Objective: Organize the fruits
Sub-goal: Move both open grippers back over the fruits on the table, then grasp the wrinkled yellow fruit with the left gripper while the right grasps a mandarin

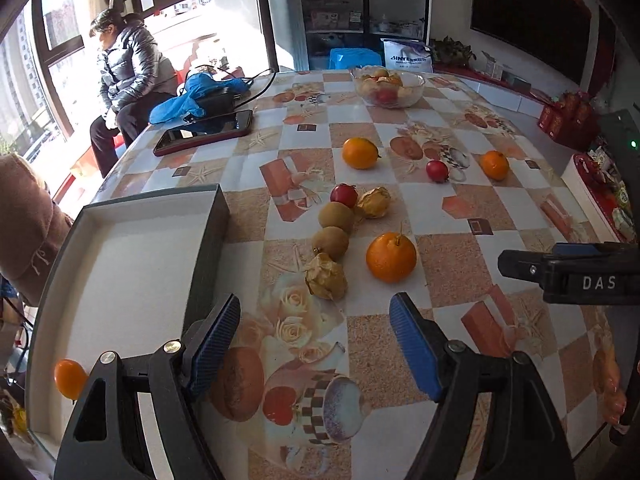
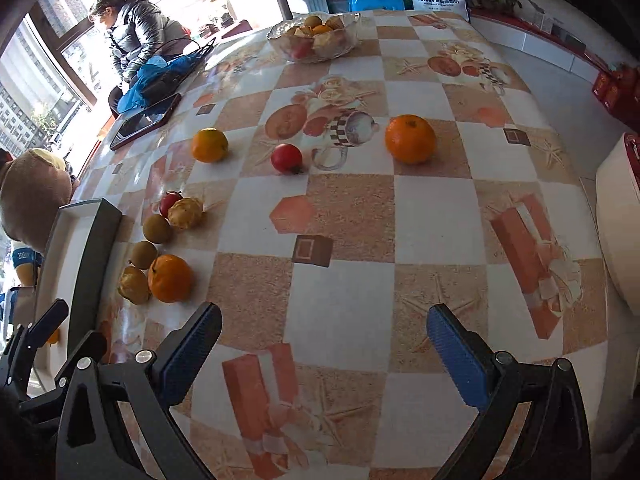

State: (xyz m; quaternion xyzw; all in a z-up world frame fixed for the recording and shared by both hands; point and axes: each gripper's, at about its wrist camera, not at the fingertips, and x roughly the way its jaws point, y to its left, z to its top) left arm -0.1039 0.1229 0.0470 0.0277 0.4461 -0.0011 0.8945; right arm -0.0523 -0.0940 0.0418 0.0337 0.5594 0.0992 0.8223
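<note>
A dark box with a white inside (image 1: 132, 264) stands at the table's left and holds one small orange fruit (image 1: 69, 378). Beside it lie two husked fruits (image 1: 326, 276), two kiwis (image 1: 330, 242), a red fruit (image 1: 344, 195) and an orange (image 1: 391, 257). Farther off lie an orange (image 1: 360, 153), a red fruit (image 1: 437, 170) and an orange (image 1: 495, 165). My left gripper (image 1: 316, 320) is open and empty, just short of the near husked fruit. My right gripper (image 2: 324, 332) is open and empty over bare tablecloth, with the orange (image 2: 410, 139) and red fruit (image 2: 286, 159) ahead.
A glass bowl of fruit (image 1: 387, 87) stands at the far edge. A phone (image 1: 204, 133) and blue cloth with cables (image 1: 196, 94) lie far left. A person (image 1: 124, 76) sits by the window. The right gripper's body (image 1: 576, 276) shows at the right.
</note>
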